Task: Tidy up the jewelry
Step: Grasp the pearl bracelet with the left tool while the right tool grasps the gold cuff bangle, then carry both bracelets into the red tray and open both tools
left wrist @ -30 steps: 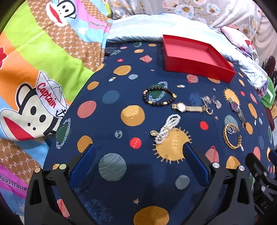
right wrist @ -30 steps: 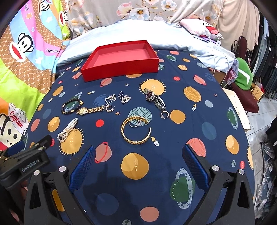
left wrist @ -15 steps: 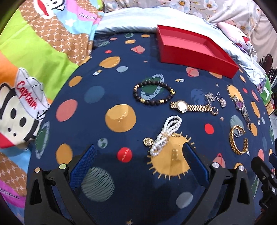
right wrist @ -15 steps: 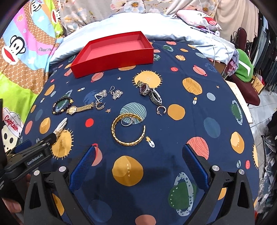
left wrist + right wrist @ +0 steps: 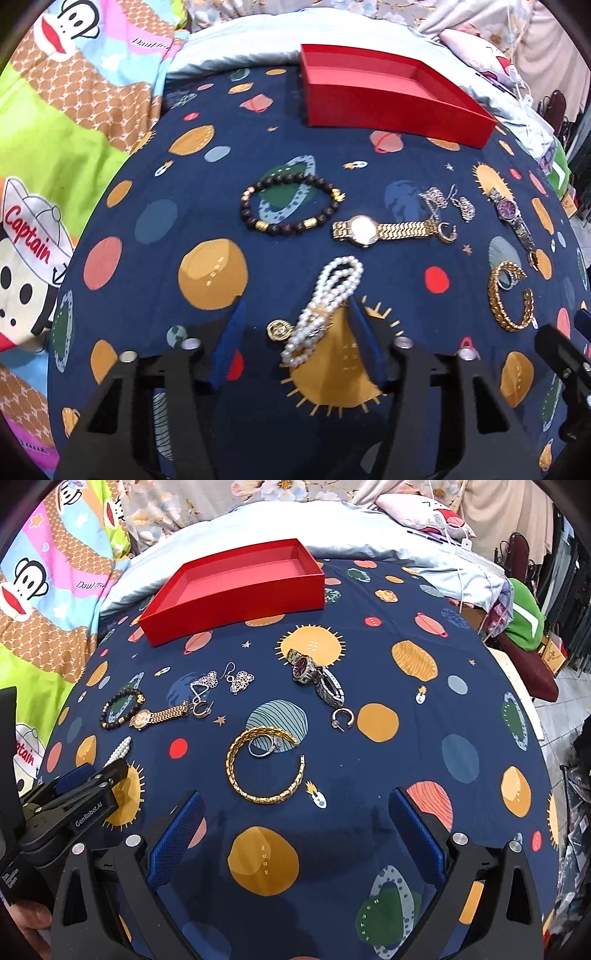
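The left claw [image 5: 295, 332], whose jaws have just been closing, is seen astride the pearl bracelet [image 5: 325, 306] (pads not yet pressing it) on the planet-print bed cover [image 5: 207, 206], while the right claw [image 5: 295, 834] is held wide apart, empty, just short of the gold bangle [image 5: 258, 768].

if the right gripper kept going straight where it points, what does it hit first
Most likely the bare blue cloth between its open jaws. The right gripper has nothing between the pads, and the gold bangle lies just beyond them, though depth is hard to judge here.
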